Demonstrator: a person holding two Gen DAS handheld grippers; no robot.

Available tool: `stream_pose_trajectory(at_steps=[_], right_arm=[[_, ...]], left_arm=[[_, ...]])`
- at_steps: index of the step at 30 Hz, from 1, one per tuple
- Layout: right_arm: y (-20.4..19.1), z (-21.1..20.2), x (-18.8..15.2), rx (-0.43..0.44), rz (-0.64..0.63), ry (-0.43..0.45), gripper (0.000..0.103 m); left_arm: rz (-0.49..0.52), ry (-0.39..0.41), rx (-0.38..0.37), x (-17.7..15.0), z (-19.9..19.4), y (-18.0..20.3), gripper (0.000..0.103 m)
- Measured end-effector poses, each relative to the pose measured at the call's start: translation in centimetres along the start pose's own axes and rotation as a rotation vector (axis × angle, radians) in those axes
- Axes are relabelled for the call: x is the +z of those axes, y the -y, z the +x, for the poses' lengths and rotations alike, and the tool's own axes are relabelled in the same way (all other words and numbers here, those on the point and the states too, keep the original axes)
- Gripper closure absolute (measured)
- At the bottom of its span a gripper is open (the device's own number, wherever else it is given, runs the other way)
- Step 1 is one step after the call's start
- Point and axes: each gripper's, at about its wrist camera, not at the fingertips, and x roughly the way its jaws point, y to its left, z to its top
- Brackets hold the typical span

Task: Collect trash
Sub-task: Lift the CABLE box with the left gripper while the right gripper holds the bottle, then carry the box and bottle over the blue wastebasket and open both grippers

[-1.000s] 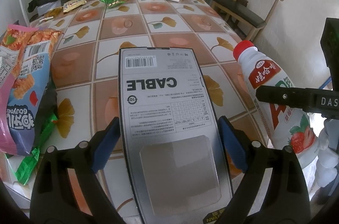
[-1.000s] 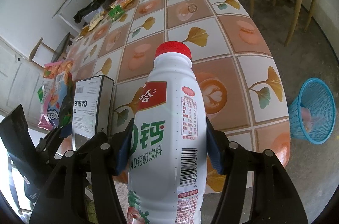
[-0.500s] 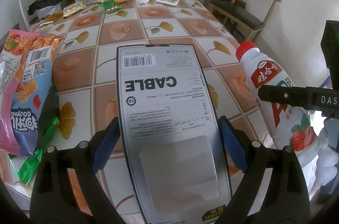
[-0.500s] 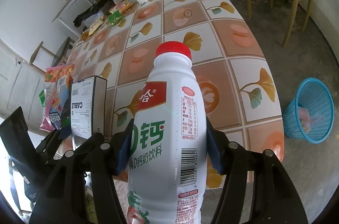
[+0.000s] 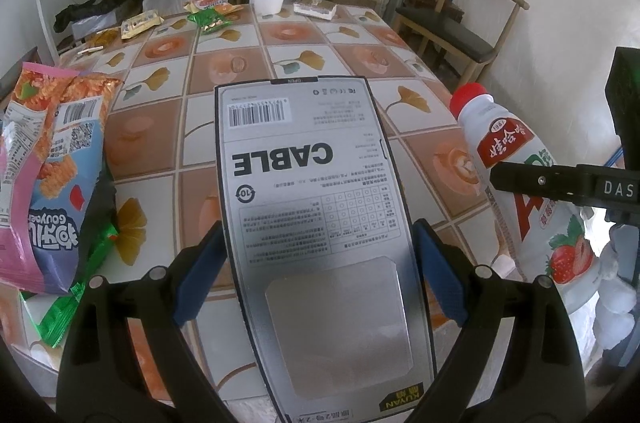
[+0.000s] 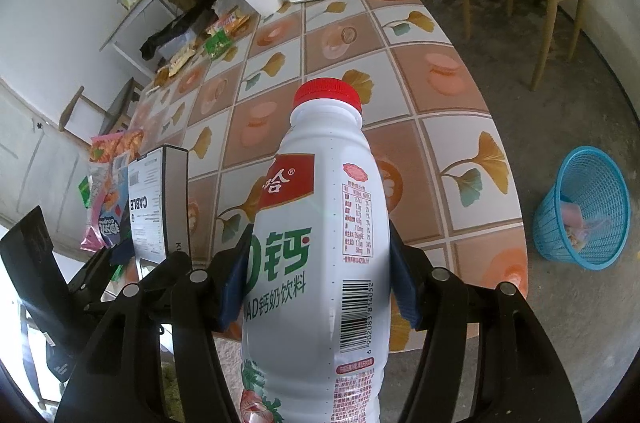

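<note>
Left gripper (image 5: 318, 271) is clamped on the flat grey cardboard "CABLE" box (image 5: 312, 207), held clear above the tiled table (image 5: 288, 35). Right gripper (image 6: 318, 281) grips the white plastic milk-drink bottle with red cap (image 6: 320, 223). Against the earlier views, the table edge sits lower and farther off, so both items appear lifted slightly and carried back. Judgement: both pickups are complete; transfer to the blue mesh basket (image 6: 588, 211) on the floor remains.
</note>
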Motion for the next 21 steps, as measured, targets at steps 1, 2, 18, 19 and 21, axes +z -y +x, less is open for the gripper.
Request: stream_pose_trajectory(at_steps=[1,2,18,19,21], right_arm=[[0.1,-0.2,0.0,0.002,0.002,0.004,0.044],[0.2,-0.4,0.0,0.003,0.005,0.01,0.044],[9.4,-9.4,-1.4,-0.034,0.209,0.204,0.044],[10.7,-10.1,-1.7,-0.044,0.236,0.219,0.044],[12.7,-11.1,-2.2,-0.062,0.276,0.237,0.044]], left_arm=[[0.0,0.002,-0.002,0.1,-0.1,0.1,0.016],[0.0,0.005,-0.003,0.1,-0.2,0.1,0.016],[0.106,0.024,-0.176,4.5,-0.7,6.6,0.016],[0.117,0.019,-0.192,4.9,-0.4,7.4,0.016],[0.142,0.009,-0.235,5.8,0.2,9.4,0.016]])
